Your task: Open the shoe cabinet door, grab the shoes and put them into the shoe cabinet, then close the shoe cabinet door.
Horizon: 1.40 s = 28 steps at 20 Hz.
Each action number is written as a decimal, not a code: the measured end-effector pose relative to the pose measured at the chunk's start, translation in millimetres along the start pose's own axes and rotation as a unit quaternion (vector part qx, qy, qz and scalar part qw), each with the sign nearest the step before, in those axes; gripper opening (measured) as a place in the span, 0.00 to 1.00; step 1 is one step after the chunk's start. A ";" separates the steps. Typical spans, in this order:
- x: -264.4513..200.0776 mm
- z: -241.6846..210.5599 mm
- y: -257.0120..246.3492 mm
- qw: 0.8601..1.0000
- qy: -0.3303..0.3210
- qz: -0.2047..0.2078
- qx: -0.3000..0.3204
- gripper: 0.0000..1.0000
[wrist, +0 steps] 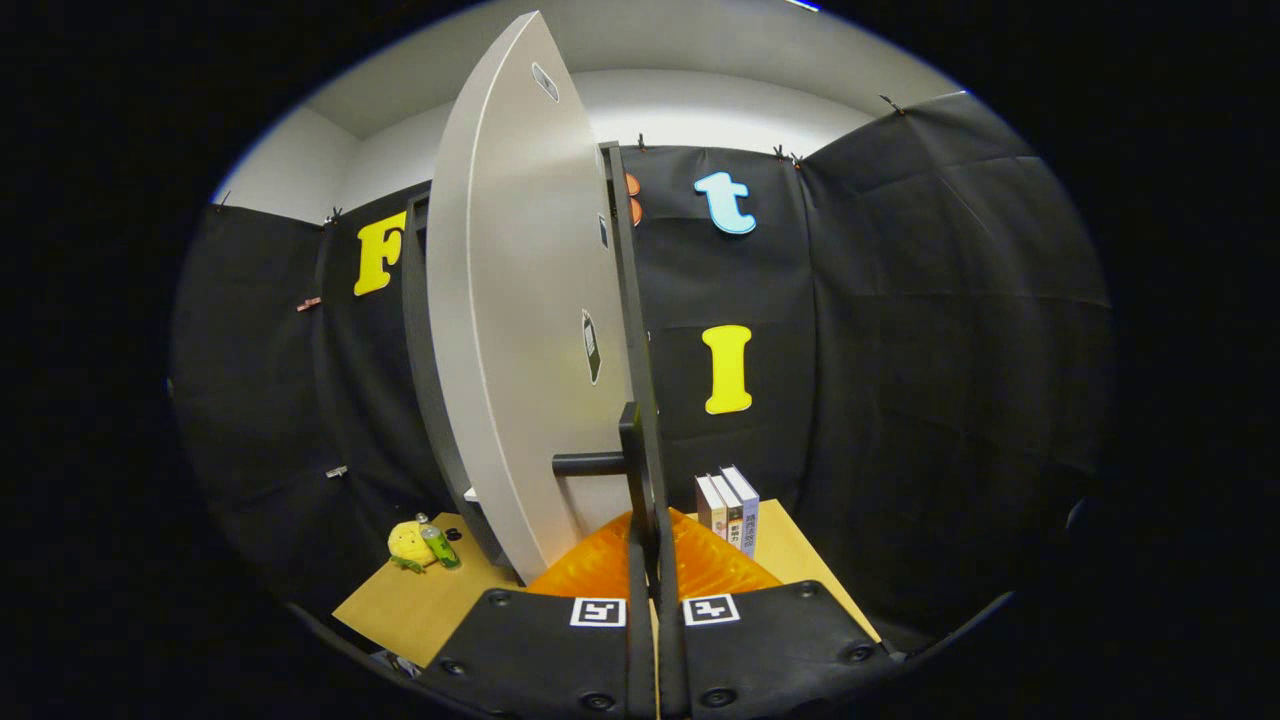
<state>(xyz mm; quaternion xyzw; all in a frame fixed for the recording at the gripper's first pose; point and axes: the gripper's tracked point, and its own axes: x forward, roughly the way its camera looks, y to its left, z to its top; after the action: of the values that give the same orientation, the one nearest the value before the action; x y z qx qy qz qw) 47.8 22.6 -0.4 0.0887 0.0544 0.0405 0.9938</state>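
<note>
Gripping the cabinet door [520, 330] by its dark handle [632, 470], the gripper [655, 560] seems clamped there; books [728, 510] just right

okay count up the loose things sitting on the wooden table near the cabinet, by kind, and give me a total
Books, upright beside the cabinet door: 3
Green bottle: 1
Yellow plush toy: 1
Total: 5
They stand on the table. The tongs are closed on the door's edge by its black handle.
</note>
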 end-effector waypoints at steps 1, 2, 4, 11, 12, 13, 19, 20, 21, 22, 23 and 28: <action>-2.3 -0.7 1.5 1.000 0.003 0.004 0.004 0.06; -2.9 -0.2 4.4 1.000 0.005 0.009 0.009 0.06; -3.4 -1.7 6.5 1.000 0.006 0.016 0.015 0.06; 0.4 1.3 1.8 1.000 -0.008 0.007 0.023 0.11; -1.1 2.7 0.3 1.000 -0.009 0.003 0.024 0.16; -2.1 1.9 -0.9 1.000 -0.007 0.000 0.030 0.22; -10.0 -2.7 -14.0 0.998 -0.024 -0.044 0.035 0.44; -17.2 -4.3 -19.0 0.998 -0.022 -0.055 0.028 0.47; -21.8 -6.6 -21.6 0.997 -0.018 -0.064 0.023 0.50; -23.7 -10.4 -22.0 0.997 -0.012 -0.070 0.020 0.53; -28.3 -16.2 -22.4 0.997 -0.003 -0.077 0.014 0.61; -53.5 -48.8 -26.7 0.994 0.063 -0.091 -0.018 0.84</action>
<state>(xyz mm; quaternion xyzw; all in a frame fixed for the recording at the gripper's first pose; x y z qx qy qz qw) -9.0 -0.1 -47.5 0.0627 0.1242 -0.0434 0.9893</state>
